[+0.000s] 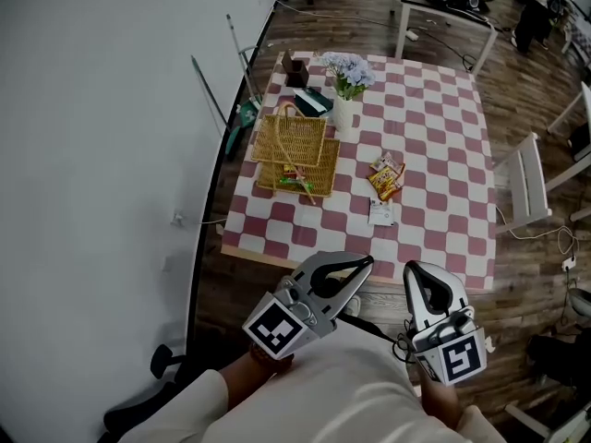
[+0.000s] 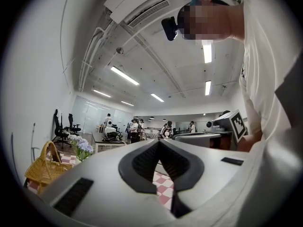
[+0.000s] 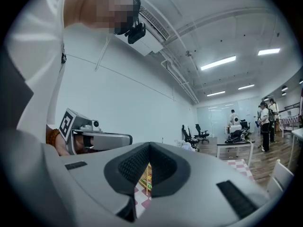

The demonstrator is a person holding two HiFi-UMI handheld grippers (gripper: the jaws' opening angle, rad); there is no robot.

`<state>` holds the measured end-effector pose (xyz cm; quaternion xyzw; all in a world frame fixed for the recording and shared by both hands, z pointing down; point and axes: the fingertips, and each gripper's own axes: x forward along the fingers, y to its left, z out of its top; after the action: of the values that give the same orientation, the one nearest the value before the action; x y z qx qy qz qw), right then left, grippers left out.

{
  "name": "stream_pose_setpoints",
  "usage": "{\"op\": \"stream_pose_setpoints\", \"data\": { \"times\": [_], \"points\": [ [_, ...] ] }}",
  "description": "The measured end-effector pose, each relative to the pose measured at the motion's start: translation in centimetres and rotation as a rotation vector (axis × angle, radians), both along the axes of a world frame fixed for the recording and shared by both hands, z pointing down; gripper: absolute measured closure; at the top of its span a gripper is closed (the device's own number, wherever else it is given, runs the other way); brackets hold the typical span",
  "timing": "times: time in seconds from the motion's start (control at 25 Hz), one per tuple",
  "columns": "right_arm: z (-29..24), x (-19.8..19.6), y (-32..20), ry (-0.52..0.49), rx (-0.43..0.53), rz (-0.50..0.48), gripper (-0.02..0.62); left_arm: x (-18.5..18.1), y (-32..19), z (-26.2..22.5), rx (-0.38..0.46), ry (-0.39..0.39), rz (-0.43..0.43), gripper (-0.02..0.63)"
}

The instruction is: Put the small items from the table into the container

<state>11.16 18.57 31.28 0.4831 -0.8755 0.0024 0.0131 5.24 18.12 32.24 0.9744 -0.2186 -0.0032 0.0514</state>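
On the red-and-white checked table (image 1: 434, 127) lie an orange snack packet (image 1: 386, 179) and a small white packet (image 1: 380, 212). Left of them stands a wicker basket (image 1: 294, 151) with its lid up and a green and orange packet (image 1: 295, 183) inside. Both grippers are held level near the person's body, short of the table's near edge. My left gripper (image 1: 369, 264) (image 2: 158, 142) is shut and holds nothing. To its right, my right gripper (image 1: 413, 268) (image 3: 149, 144) has its jaw tips together, with nothing between them.
A white vase of pale blue flowers (image 1: 345, 86) stands just right of the basket, with a dark box (image 1: 295, 70) behind. A white chair (image 1: 526, 183) is at the table's right side. A white wall (image 1: 102, 155) runs along the left. People stand at desks far across the room (image 2: 135, 129).
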Motion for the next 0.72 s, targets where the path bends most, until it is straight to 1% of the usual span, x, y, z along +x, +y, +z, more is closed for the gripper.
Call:
{"op": "stream_pose_setpoints", "data": {
  "times": [0.28, 0.44, 0.72],
  "points": [
    [0.2, -0.2, -3.1, 0.007, -0.008, 0.012, 0.572, -0.1, -3.0, 0.6, -0.015, 0.001, 0.018, 0.577],
    [0.4, -0.8, -5.9, 0.011, -0.019, 0.017, 0.572, -0.5, -5.6, 0.6, -0.017, 0.018, 0.027, 0.576],
    [0.8, -2.0, -11.3, 0.019, -0.034, 0.022, 0.572, -1.3, -10.5, 1.2, -0.044, 0.024, 0.047, 0.577]
  ]
}}
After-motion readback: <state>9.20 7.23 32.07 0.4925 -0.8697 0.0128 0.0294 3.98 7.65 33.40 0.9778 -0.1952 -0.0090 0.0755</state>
